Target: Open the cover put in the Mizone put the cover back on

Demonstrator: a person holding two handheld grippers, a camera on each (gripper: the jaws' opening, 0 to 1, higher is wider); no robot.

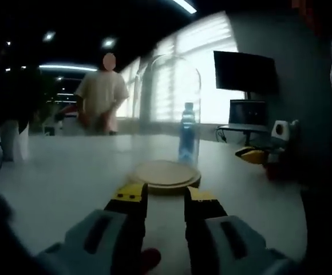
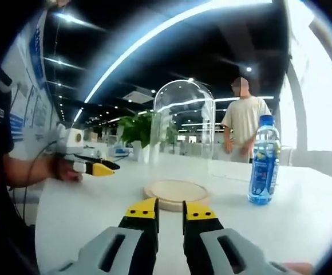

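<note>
Yellow-tipped jaws of the right gripper [image 2: 169,213] stand slightly parted, holding nothing, above the white table [image 2: 303,217]. Just beyond sits the wooden base [image 2: 176,192] under its glass cover [image 2: 184,134]; the Mizone bottle [image 2: 264,160] stands beside it. Left gripper [image 1: 165,197] likewise is empty, jaws apart.

My grippers [image 2: 169,213] are grey with black jaws and yellow tips. The bottle [image 2: 264,160] is clear blue with a blue cap and a blue-white label, the round base [image 2: 174,193] is pale wood, the dome [image 2: 184,123] see-through glass, the table [image 2: 303,212] white.
</note>
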